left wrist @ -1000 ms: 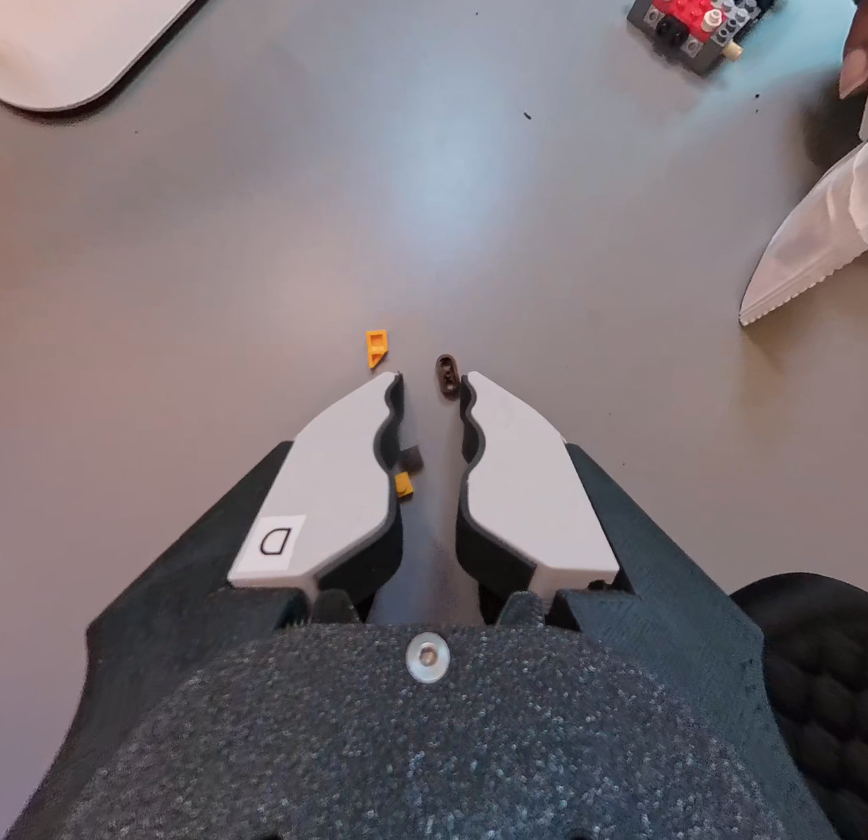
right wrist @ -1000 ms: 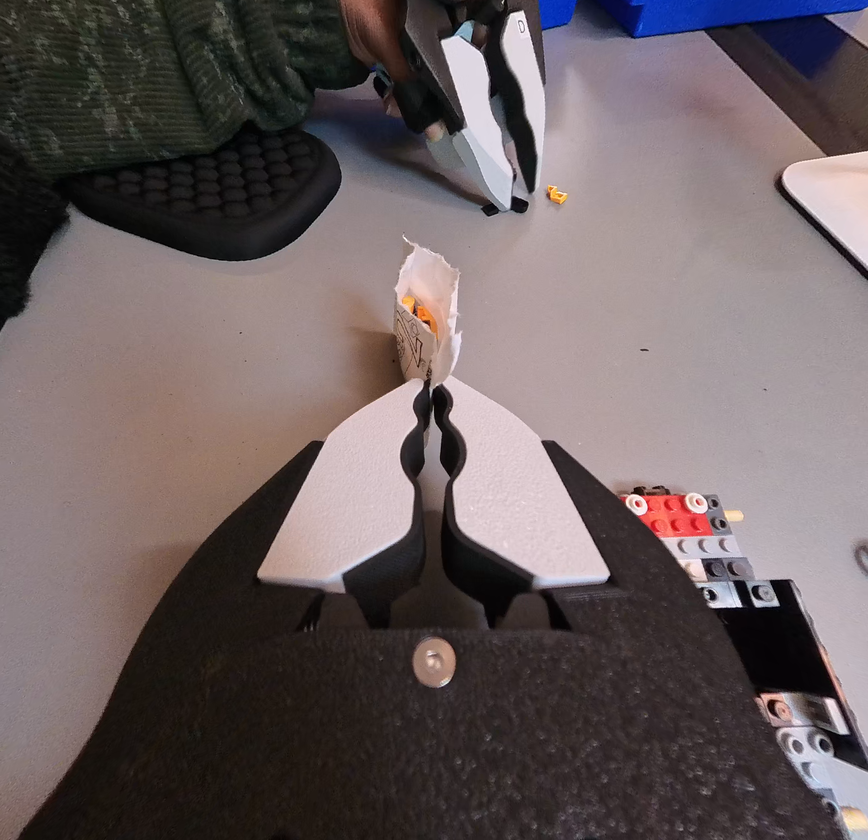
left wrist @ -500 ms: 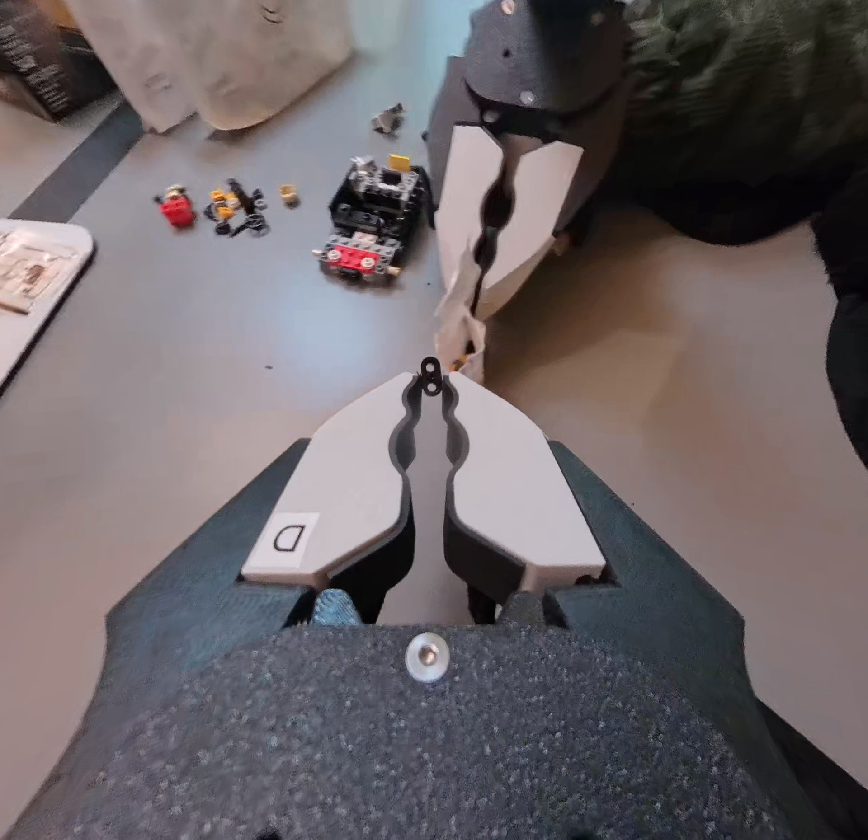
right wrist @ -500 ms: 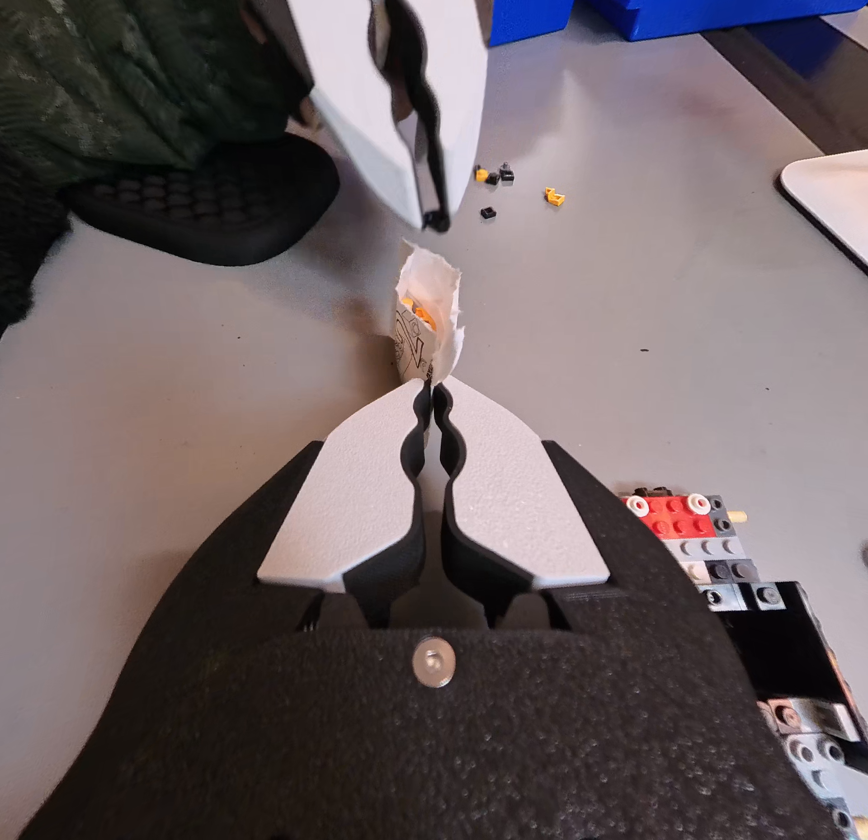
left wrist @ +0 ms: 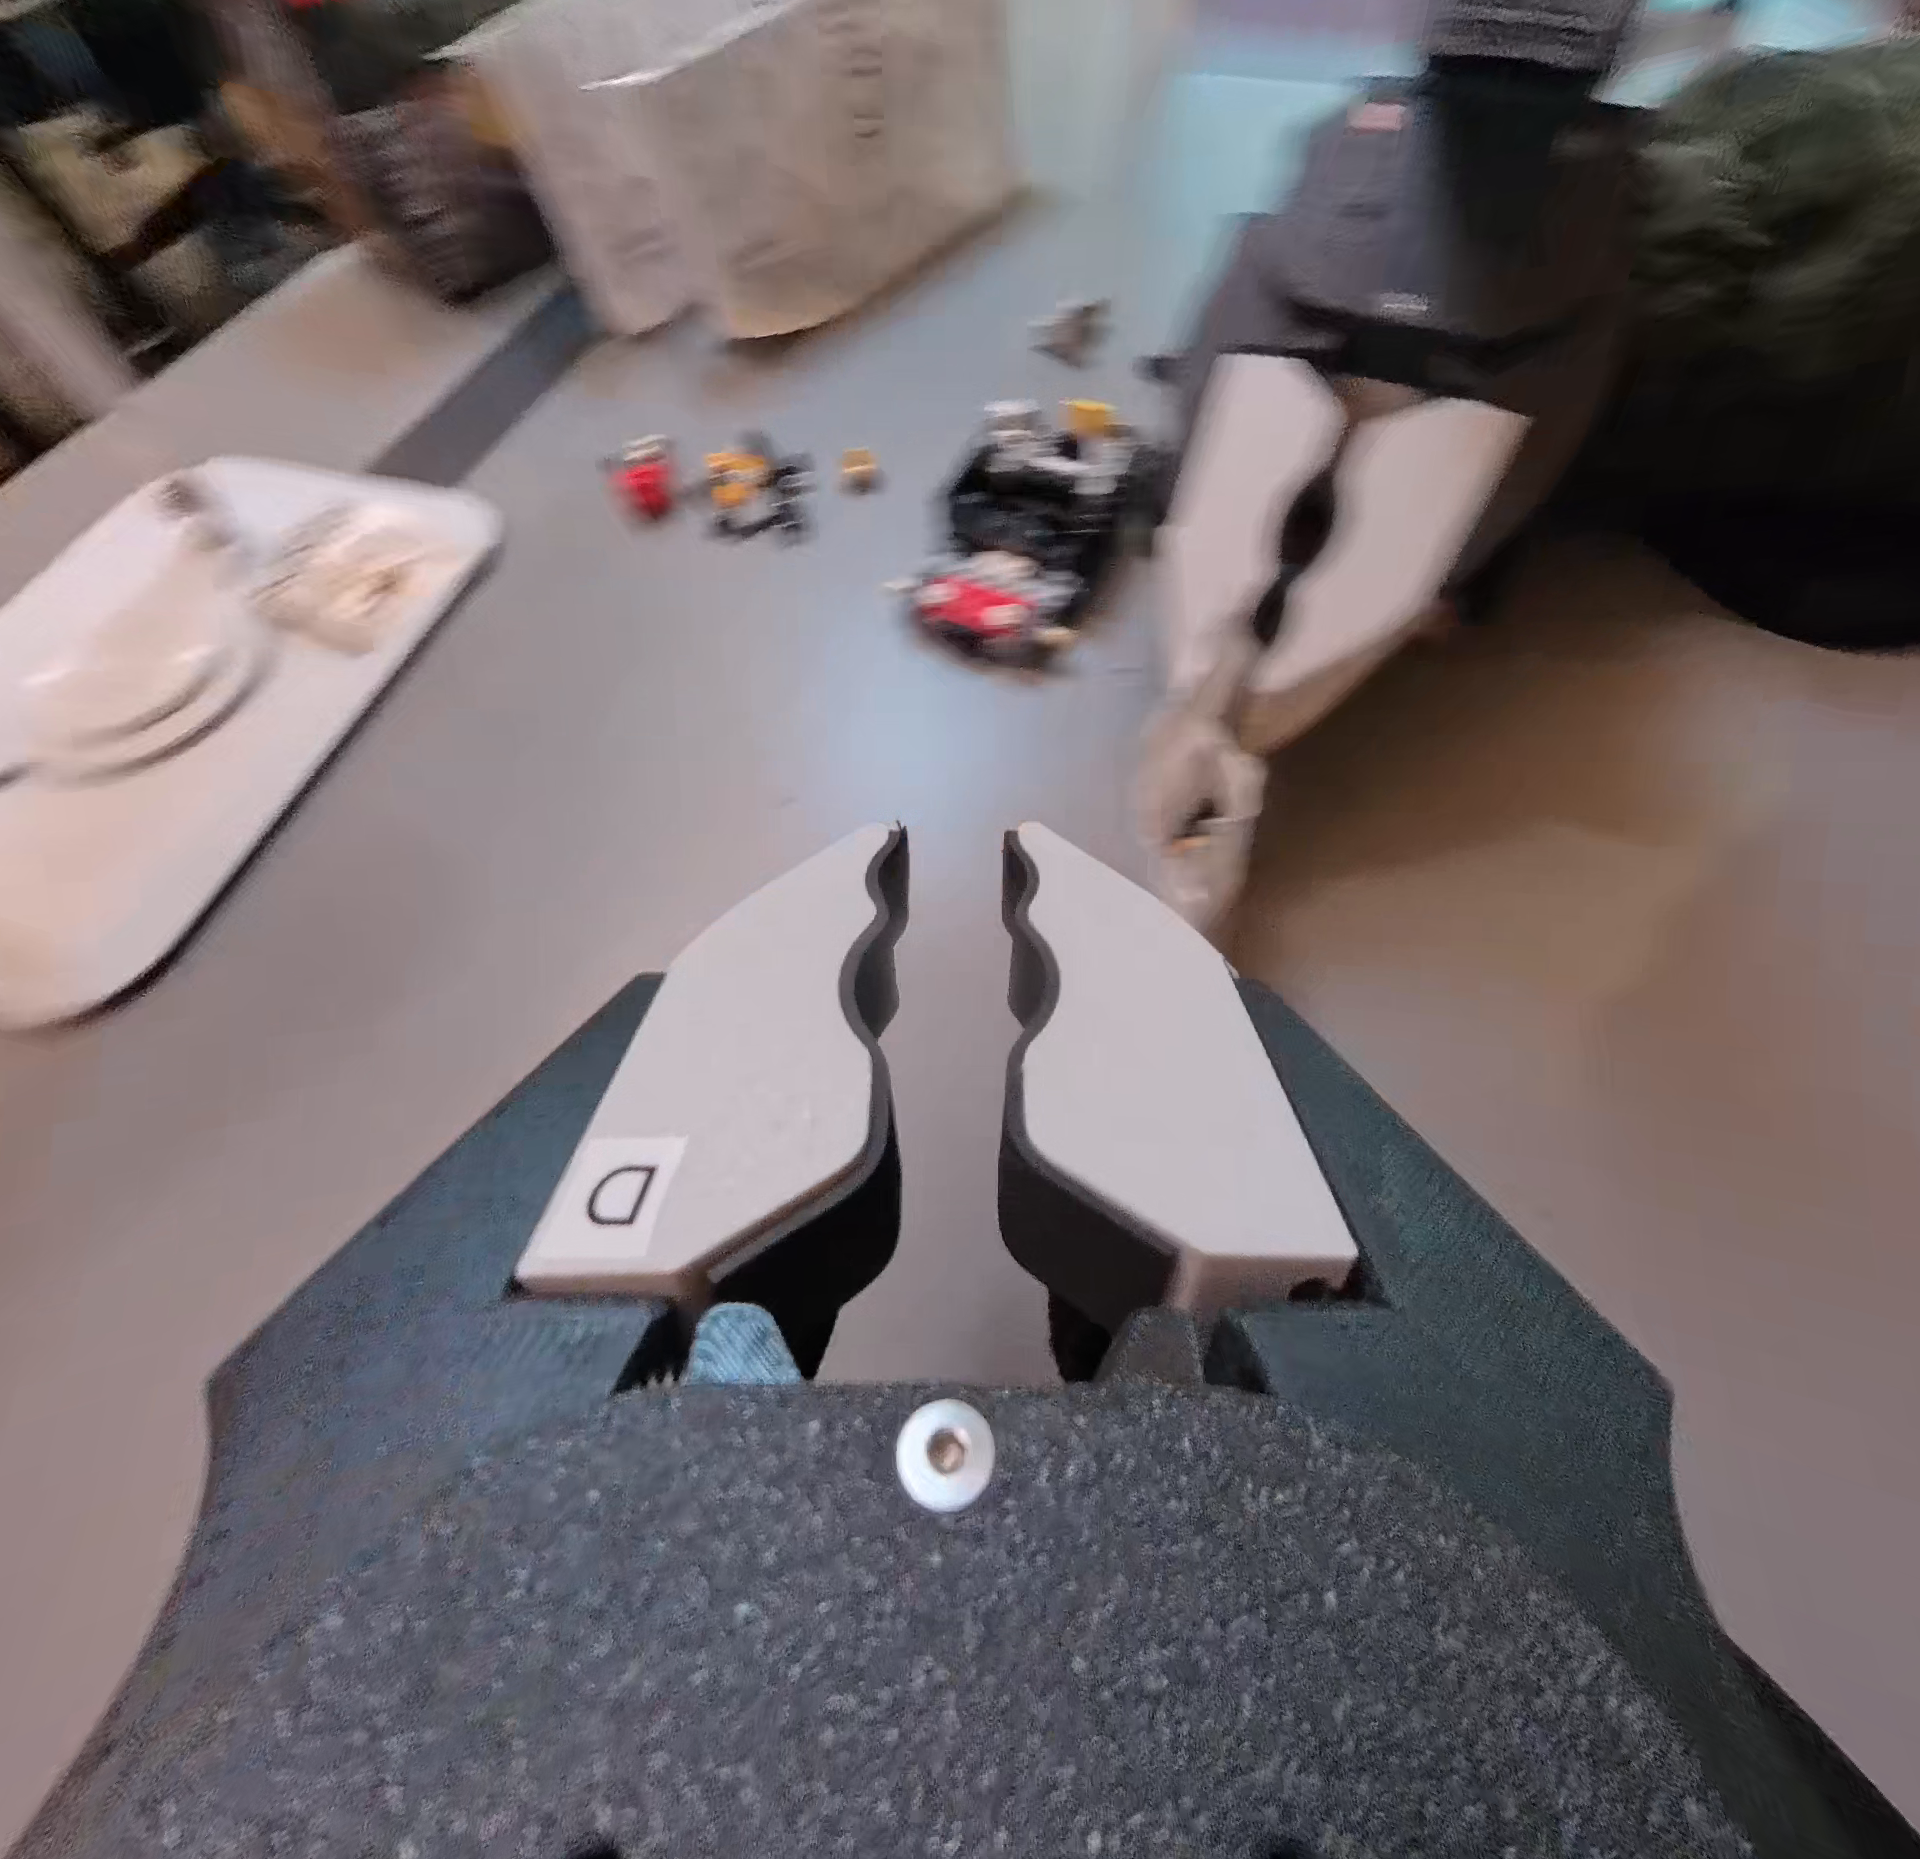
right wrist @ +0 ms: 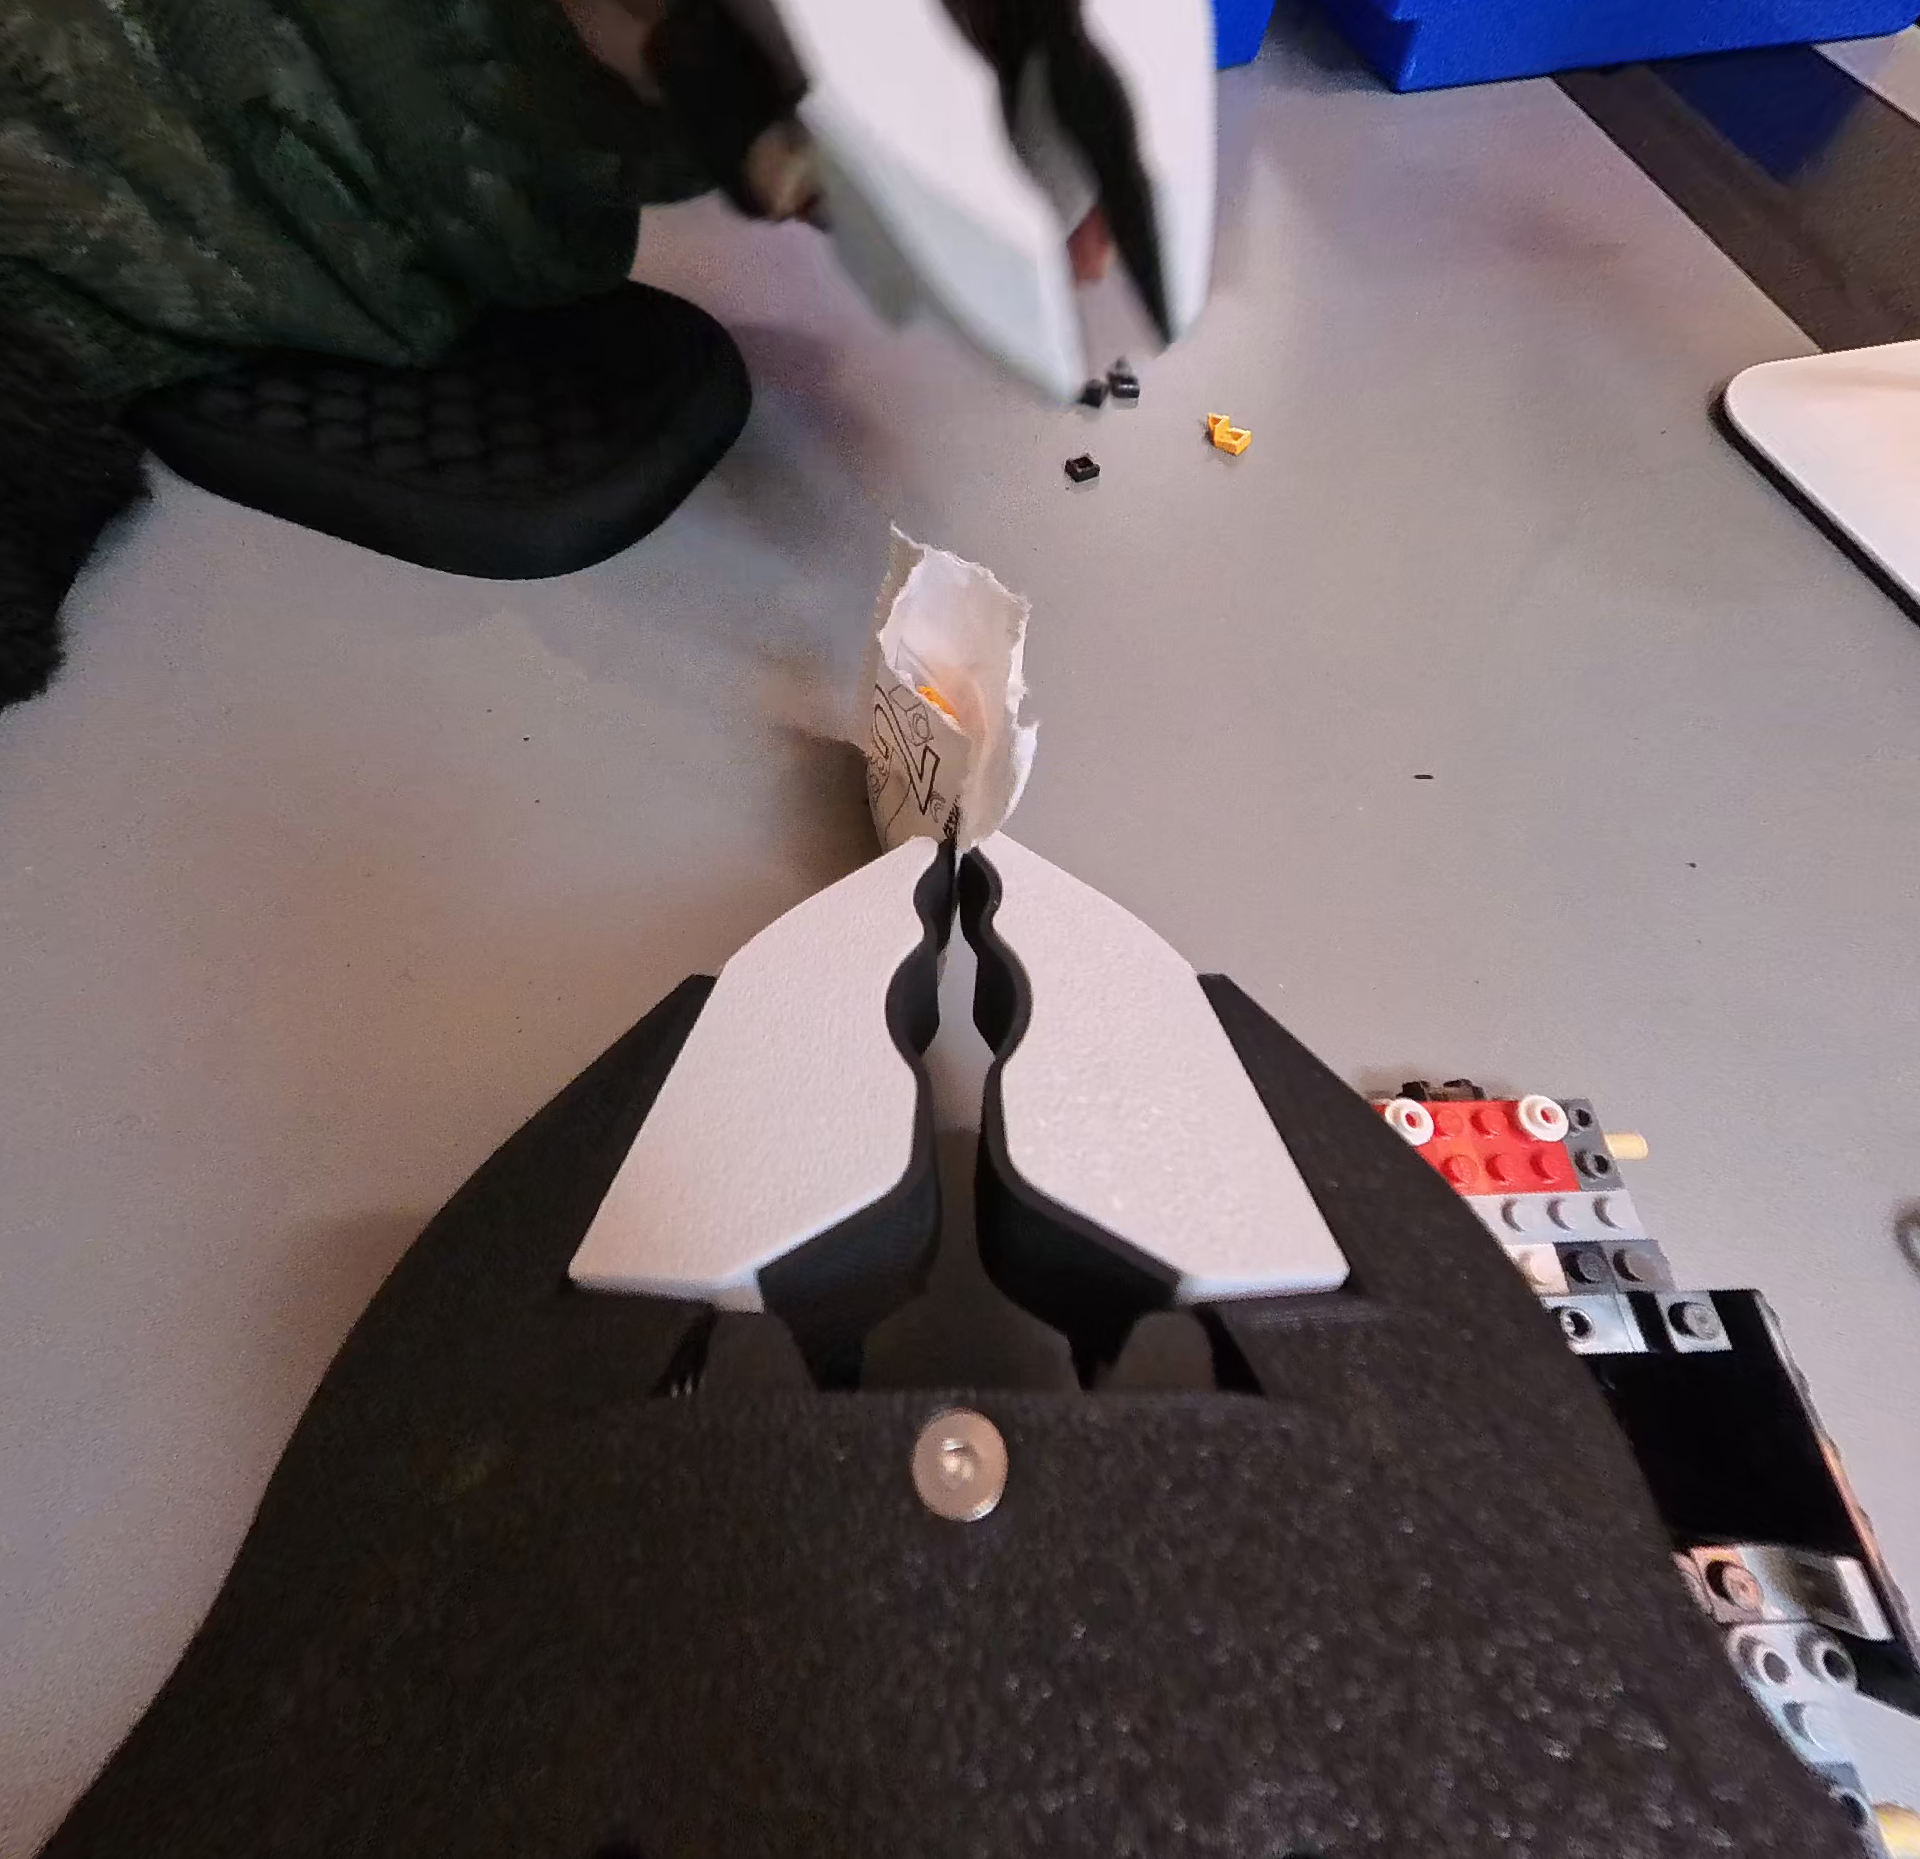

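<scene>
My right gripper [right wrist: 956, 851] is shut on the lower edge of a small torn white paper bag [right wrist: 951, 708] and holds it upright on the grey table, mouth up. Orange pieces show inside the bag. In the blurred left wrist view the bag [left wrist: 1195, 822] stands just right of my left gripper [left wrist: 954, 838], with the right gripper [left wrist: 1236, 708] behind it. My left gripper is open, with nothing between its fingers. In the right wrist view it [right wrist: 1117, 344] hovers blurred beyond the bag, above small black pieces [right wrist: 1110, 386].
A partly built brick model [right wrist: 1496, 1155] with a red top lies right of my right gripper, also in the left wrist view [left wrist: 997, 583]. Loose orange [right wrist: 1229, 435] and black [right wrist: 1081, 467] pieces lie beyond the bag. There are a white tray [left wrist: 208, 666], blue boxes [right wrist: 1558, 1], a black pad [right wrist: 468, 438] and a green sleeve [right wrist: 260, 147]. About 9 cm separates my left fingertips from my right.
My left gripper shut on a small dark link piece, lifted it off the table and carried it over the bag. It has since opened and the piece has left its grasp. The right gripper kept still.
</scene>
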A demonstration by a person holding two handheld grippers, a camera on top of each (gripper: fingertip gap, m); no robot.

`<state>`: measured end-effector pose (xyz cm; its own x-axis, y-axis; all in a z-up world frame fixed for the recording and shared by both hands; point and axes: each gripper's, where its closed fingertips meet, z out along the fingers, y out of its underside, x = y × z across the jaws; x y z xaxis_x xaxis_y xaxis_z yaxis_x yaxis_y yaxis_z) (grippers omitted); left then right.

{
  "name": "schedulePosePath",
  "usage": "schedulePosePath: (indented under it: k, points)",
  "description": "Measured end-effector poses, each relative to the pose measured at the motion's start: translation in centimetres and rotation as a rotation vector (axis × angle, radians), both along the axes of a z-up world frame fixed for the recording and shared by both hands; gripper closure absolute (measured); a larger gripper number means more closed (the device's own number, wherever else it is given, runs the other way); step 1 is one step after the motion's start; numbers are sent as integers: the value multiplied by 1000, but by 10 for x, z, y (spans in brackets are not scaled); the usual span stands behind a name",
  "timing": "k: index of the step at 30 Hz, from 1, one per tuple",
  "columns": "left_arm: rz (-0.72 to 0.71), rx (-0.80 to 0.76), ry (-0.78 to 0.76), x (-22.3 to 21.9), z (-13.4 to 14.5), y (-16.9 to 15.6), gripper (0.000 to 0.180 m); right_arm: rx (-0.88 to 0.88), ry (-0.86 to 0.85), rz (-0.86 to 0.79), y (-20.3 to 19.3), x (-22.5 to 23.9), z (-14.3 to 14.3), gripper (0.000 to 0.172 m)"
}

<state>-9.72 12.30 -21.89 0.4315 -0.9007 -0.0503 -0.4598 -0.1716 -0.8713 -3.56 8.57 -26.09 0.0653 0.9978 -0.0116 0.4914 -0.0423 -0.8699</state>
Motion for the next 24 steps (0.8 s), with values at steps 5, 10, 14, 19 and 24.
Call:
schedulePosePath:
  k: [5,10,14,19,24]
  points:
    - [368,-167,27,-77,-32,51,154,-4,3,2,-1,-1,0,171]
    - [432,-272,166,-98,-70,59,152,-4,2,1,-1,-1,0,171]
    - [403,-315,203,-92,-80,57,173,-5,2,4,-1,-1,0,171]
    - [392,-258,260,-91,-78,57,174,0,-1,5,-2,-1,0,171]
    - [97,-130,-75,-28,-6,22,174,-2,1,4,-1,-2,0,171]
